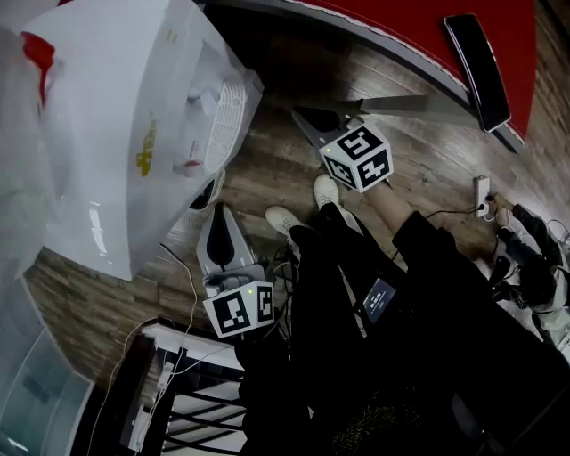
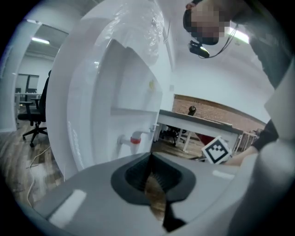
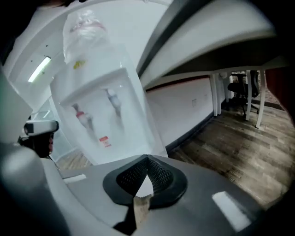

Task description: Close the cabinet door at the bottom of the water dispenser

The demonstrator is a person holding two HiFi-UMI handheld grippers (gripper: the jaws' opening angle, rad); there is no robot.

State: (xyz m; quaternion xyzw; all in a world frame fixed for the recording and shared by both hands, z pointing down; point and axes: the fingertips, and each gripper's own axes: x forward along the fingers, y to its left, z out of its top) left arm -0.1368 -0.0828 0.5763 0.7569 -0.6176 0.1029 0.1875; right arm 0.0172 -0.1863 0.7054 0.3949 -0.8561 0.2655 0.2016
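Observation:
The white water dispenser (image 1: 134, 134) fills the upper left of the head view, seen from above, with its drip grille (image 1: 230, 111) facing the floor. Its taps (image 2: 135, 139) show in the left gripper view and, blurred, in the right gripper view on the dispenser (image 3: 103, 120). No view shows the bottom cabinet door. My left gripper (image 1: 210, 191) hangs beside the dispenser's front, jaws shut and empty (image 2: 150, 159). My right gripper (image 1: 307, 116) is held further right, off the dispenser, also shut on nothing (image 3: 147, 161).
The person's white shoes (image 1: 283, 218) stand on the wooden floor between the grippers. A red table (image 1: 419, 27) with a black device (image 1: 476, 58) lies at the top right, a power strip (image 1: 482, 196) with cables at the right. A black wire rack (image 1: 178, 401) sits at the bottom left.

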